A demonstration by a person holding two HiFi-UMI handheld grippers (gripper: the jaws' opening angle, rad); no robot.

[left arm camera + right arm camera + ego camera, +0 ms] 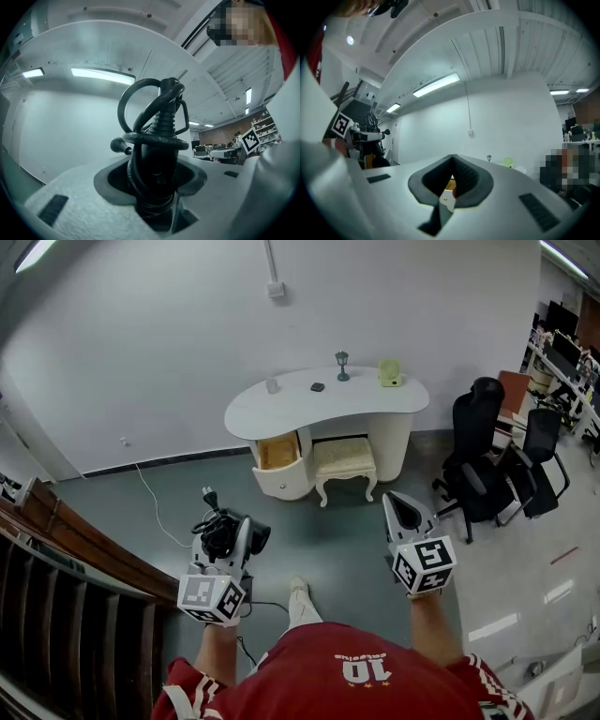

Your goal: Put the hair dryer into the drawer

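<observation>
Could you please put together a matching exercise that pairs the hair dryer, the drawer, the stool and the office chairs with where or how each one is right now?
Things:
1. hair dryer
2. drawer
3. stool
4. office chairs

Places or states:
A. standing at the knee space of the white desk
B. clamped in the left gripper
C. on the floor to the right of the desk in the head view
D. pulled open

Pairs: 1-B, 2-D, 3-A, 4-C

Both held out front, roughly level: left tool (pixel 232 532) clamped on hair dryer (pixel 157 154), right tool (pixel 401 507) closed, empty.
</observation>
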